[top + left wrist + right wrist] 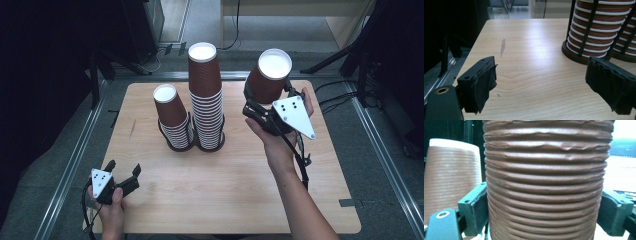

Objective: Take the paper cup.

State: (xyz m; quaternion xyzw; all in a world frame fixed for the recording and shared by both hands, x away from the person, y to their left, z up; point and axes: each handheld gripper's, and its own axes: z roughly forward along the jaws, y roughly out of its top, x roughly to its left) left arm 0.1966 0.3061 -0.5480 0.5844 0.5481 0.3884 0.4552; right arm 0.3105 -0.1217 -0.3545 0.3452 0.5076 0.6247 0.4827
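Right gripper [257, 102]: clamped on a cup [269, 76], upper right of the high view.
Left gripper [122, 172]: jaws apart, holding nothing, lower left.

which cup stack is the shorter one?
The left stack, nearer the table's left edge. Its top cup ends well below the top of the tall stack beside it. Both stand upside down in dark holders; the right gripper holds a single cup.

Pale wooden counter [230, 175] with rounded corners, faintly scuffed toward its left side. Grey carpet floor [385, 165] all round the counter, metal rails [70, 165] along either side. Beyond the counter, dark stands, black cables and light wooden furniture [295, 10]. Dim room.
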